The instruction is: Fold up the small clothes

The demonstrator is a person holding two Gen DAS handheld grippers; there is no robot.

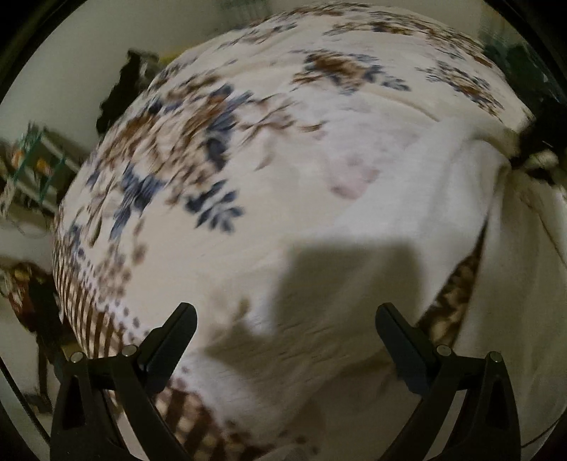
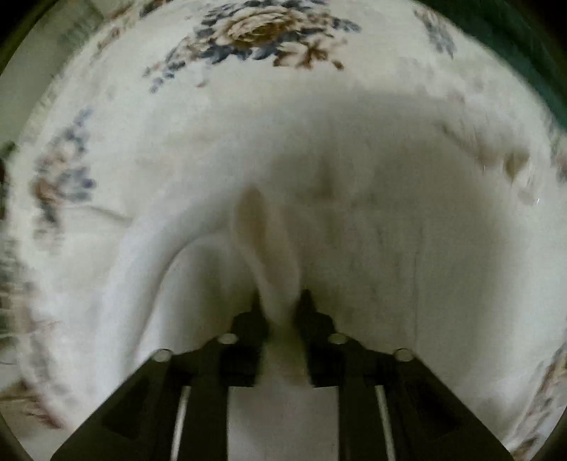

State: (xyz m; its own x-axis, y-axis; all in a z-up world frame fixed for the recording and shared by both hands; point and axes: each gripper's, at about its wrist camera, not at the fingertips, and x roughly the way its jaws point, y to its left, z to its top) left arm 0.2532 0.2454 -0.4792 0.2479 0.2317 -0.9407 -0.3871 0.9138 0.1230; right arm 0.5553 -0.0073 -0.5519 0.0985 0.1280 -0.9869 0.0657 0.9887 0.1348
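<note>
1. Two hand-held grippers over one white garment (image 1: 372, 220), spread on a floral bedsheet (image 1: 184, 149).
2. Left hand-held gripper (image 1: 285, 331): jaws wide apart, nothing between them, hovering above the white cloth; shadow cast just ahead on the fabric.
3. Right hand-held gripper (image 2: 280, 308): jaws narrow, pinched on a raised fold of the white garment (image 2: 389, 230), cloth running up ahead from between the fingertips (image 2: 257, 312).
4. Ahead of the right hand-held gripper: blue-and-brown rose print of the bedsheet (image 2: 255, 32).
5. Left of the left hand-held gripper: striped sheet border, cluttered shelf (image 1: 32, 166) beyond, blurred.
</note>
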